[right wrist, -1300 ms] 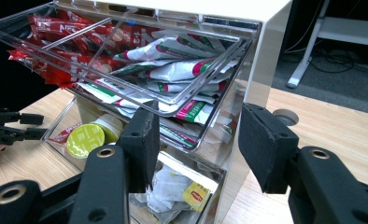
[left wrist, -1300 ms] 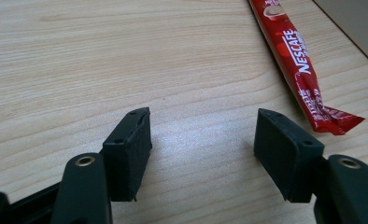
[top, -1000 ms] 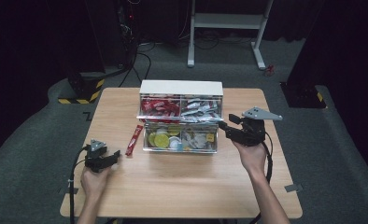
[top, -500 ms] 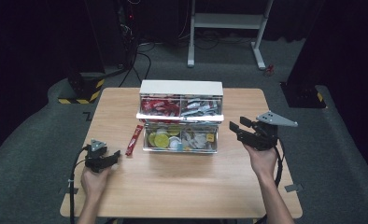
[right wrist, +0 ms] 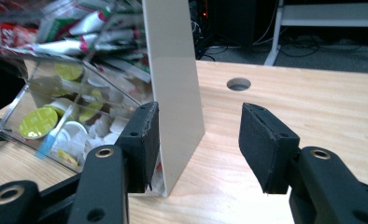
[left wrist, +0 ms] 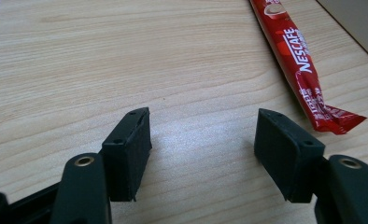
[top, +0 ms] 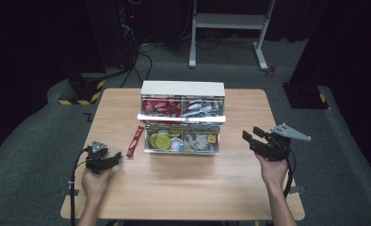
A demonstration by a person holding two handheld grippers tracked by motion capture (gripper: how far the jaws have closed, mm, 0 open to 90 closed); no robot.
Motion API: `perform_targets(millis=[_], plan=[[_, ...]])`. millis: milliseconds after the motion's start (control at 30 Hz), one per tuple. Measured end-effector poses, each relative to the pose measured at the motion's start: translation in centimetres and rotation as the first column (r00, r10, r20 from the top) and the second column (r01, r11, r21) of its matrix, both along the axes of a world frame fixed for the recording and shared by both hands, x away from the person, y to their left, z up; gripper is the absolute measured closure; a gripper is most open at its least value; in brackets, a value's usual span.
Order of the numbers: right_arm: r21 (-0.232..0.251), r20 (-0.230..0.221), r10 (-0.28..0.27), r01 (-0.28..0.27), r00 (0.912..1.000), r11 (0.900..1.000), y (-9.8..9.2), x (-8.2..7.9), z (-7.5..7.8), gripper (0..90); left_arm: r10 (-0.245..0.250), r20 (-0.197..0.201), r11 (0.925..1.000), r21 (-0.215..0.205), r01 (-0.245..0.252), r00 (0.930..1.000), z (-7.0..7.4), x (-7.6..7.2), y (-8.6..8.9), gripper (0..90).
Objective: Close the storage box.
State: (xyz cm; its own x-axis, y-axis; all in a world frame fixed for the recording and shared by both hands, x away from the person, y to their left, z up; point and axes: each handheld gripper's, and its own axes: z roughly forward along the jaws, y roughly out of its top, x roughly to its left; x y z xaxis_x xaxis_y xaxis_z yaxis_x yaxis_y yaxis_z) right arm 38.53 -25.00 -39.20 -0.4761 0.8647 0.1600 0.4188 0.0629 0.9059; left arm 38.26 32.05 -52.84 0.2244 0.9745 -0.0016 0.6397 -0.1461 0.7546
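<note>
One second on, your right gripper [top: 251,138], jaws apart and empty, sits farther back from the organizer's lower drawer [top: 181,141], probably done with it, while your open left gripper [top: 114,157] rests near the Nescafé stick [top: 136,140].

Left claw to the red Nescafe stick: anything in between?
Nothing. In the left gripper view, bare wood separates the open left claw from the red Nescafe stick; the high view agrees.
</note>
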Motion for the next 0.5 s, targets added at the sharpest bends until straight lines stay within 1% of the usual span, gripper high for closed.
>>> perform_targets(millis=[133,267,400,500], plan=[[-0.001,-0.012,-0.011,0.011,0.9999,1.0,-0.4,-0.1,-1.1,47.8,0.0,0.001,1.0,-0.002,0.0,1.0,0.0,0.0,0.0,36.7],[-0.011,-0.034,-0.024,0.023,0.9991,1.0,-0.5,-0.1,-2.6,47.6,-0.001,0.0,1.0,0.001,0.001,1.0,0.0,0.0,0.0,36.7],[-0.02,-0.051,-0.05,0.049,0.9975,0.999,-0.7,-0.1,-4.1,47.6,0.0,0.001,1.0,-0.001,0.0,1.0,0.0,0.0,0.0,36.7],[-0.041,-0.074,-0.066,0.063,0.9951,0.997,-0.7,0.1,-5.4,47.6,0.0,0.0,1.0,0.0,0.0,1.0,0.0,0.0,0.0,36.7]])
